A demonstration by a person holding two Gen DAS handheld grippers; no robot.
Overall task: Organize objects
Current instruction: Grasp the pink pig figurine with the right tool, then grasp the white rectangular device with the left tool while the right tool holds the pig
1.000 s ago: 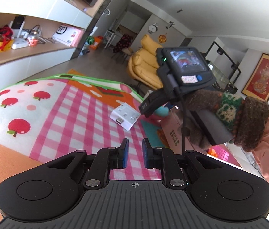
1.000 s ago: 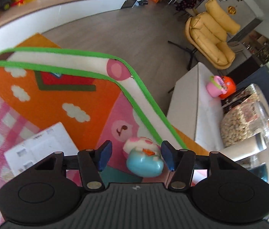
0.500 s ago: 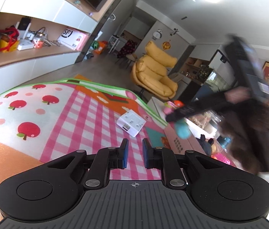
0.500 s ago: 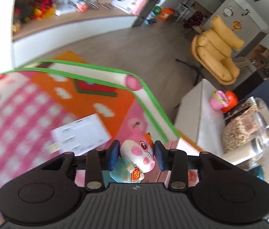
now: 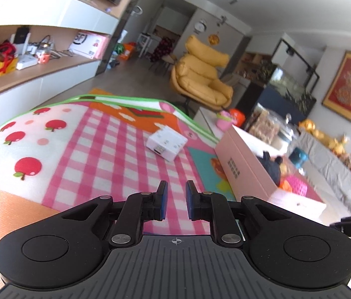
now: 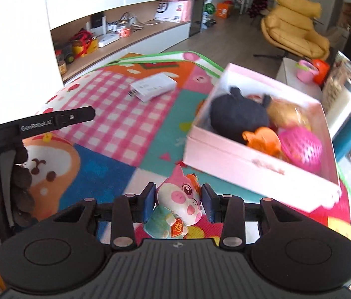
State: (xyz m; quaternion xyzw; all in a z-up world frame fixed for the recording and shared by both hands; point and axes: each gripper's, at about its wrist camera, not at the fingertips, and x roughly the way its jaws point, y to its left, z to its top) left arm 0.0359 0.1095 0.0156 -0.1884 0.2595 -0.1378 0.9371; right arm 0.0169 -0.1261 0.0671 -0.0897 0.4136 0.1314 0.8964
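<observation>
My right gripper (image 6: pixel 178 199) is shut on a pink pig toy (image 6: pixel 179 208) in a teal outfit and holds it above the play mat, just in front of a pink box (image 6: pixel 257 167). The box holds a black plush (image 6: pixel 237 114), an orange toy (image 6: pixel 262 137), a pink mesh ball (image 6: pixel 302 147) and a tan toy. My left gripper (image 5: pixel 174 200) is empty, its jaws a narrow gap apart, above the pink checked mat (image 5: pixel 105 154). The pink box (image 5: pixel 245 167) is to its right. A white box (image 5: pixel 166 143) lies on the mat ahead; it also shows in the right wrist view (image 6: pixel 153 86).
A yellow armchair (image 5: pixel 202 79) stands beyond the mat. Shelves (image 5: pixel 33 57) with clutter run along the left wall. A low white table (image 5: pixel 227 122) with a pink and orange toy, jars and a grey sofa (image 5: pixel 337 169) lie to the right. The left gripper's body (image 6: pixel 38 124) shows at the right view's left.
The right gripper closed on the pig toy, lifted it and swung back towards the pink box. It has left the left view's centre. The left gripper kept its narrow gap.
</observation>
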